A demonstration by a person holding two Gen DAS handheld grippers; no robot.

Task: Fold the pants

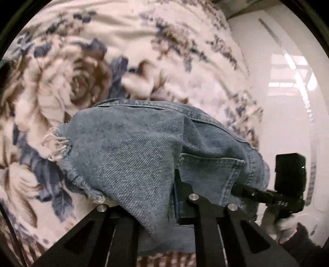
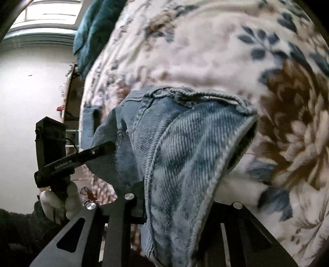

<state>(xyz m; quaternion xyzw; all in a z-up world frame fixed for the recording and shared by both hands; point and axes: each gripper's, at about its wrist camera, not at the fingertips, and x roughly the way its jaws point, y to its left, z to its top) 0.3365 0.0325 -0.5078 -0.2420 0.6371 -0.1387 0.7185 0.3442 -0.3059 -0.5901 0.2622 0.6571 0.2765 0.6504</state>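
Note:
The blue denim pants (image 1: 144, 147) hang bunched between both grippers above a floral blanket. My left gripper (image 1: 164, 205) is shut on the pants near a frayed hem (image 1: 59, 143); cloth drapes over and hides its fingertips. My right gripper (image 2: 170, 209) is shut on the pants (image 2: 185, 147) near the waistband (image 2: 197, 96), its fingertips also covered by denim. The right gripper shows in the left wrist view (image 1: 273, 195), low right, touching the pants. The left gripper shows in the right wrist view (image 2: 82, 156), at the left, clamped on denim.
A floral blanket (image 1: 102, 61) in cream, brown and blue covers the bed under the pants (image 2: 257, 61). A white glossy wall (image 1: 287, 102) is to the right. A teal cloth (image 2: 92, 30) lies at the bed's far end, by a window (image 2: 47, 16).

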